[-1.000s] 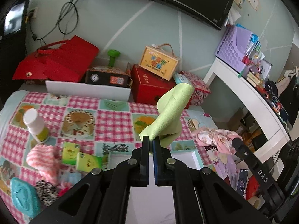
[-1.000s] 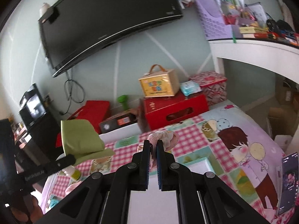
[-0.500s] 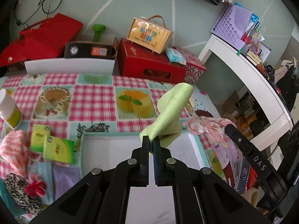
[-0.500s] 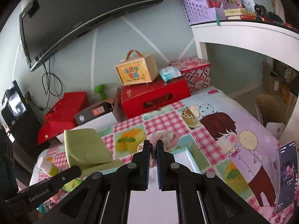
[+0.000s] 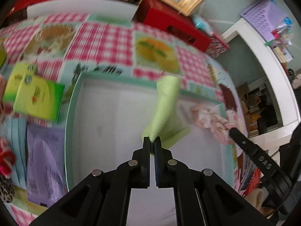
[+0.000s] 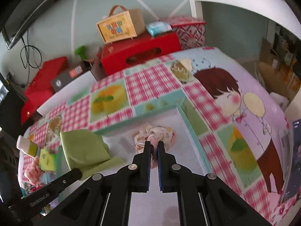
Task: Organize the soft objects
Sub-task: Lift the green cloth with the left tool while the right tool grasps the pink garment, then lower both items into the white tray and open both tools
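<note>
My left gripper (image 5: 152,139) is shut on a light green cloth (image 5: 165,109) and holds it low over the white tray (image 5: 105,113) with a mint rim. The cloth also shows in the right wrist view (image 6: 84,148). My right gripper (image 6: 154,144) is shut on a pink floral scrunchie (image 6: 156,133), low over the tray's right part near its mint rim (image 6: 188,124). The scrunchie also shows in the left wrist view (image 5: 210,120), held by the right gripper's finger.
Left of the tray lie green packets (image 5: 35,94), a purple pouch (image 5: 45,162), a blue mask and other soft items. Red boxes (image 6: 139,52) and a yellow carry box (image 6: 120,26) stand behind the table. A phone (image 6: 293,160) lies at the right edge.
Both grippers have come down toward the tray with their cloth items still held. The view now looks down into the tray.
</note>
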Demonstrator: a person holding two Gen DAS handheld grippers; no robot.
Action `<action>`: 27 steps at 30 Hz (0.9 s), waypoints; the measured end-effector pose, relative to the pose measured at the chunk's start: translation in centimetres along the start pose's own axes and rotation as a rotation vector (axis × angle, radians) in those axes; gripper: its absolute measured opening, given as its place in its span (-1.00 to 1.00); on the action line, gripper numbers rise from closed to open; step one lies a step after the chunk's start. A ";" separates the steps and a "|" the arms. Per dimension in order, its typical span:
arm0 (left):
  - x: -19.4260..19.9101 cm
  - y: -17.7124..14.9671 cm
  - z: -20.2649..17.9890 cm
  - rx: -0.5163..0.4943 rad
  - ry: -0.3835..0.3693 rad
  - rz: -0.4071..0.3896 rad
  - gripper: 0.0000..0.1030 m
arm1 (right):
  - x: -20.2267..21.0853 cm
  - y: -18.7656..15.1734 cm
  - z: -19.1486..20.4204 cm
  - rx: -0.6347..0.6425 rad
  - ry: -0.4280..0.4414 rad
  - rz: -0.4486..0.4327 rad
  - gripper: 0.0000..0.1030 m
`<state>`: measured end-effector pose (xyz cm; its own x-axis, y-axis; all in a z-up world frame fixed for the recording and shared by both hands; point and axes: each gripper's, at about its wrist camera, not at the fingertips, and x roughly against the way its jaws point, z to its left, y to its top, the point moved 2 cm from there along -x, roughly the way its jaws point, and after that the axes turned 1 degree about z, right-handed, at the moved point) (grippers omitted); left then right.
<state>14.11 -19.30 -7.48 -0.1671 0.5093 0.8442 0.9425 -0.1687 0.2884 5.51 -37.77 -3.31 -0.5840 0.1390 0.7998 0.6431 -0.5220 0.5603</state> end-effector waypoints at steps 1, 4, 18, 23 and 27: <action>-0.2 -0.2 0.2 0.009 0.009 0.007 -0.94 | 0.0 -0.1 0.1 0.001 -0.005 0.007 -0.86; -0.8 -0.6 1.2 0.031 0.027 0.025 -0.93 | -0.3 -0.3 -0.1 0.008 -0.017 0.031 -0.84; -0.8 -0.9 0.8 -0.013 0.089 0.013 -0.92 | -2.1 -1.6 0.2 0.063 -0.094 0.139 -0.80; -0.7 -0.9 0.8 -0.015 0.112 0.024 -0.90 | -2.0 -1.6 0.4 0.082 -0.117 0.148 -0.80; -0.4 -1.0 0.8 -0.015 0.127 0.031 -0.74 | -1.7 -1.6 0.8 0.107 -0.136 0.146 -0.57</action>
<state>13.47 -18.67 -8.46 -0.1741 0.3930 0.9029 0.9436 -0.1956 0.2671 5.85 -36.52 -5.43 -0.4133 0.1850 0.8916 0.7691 -0.4533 0.4506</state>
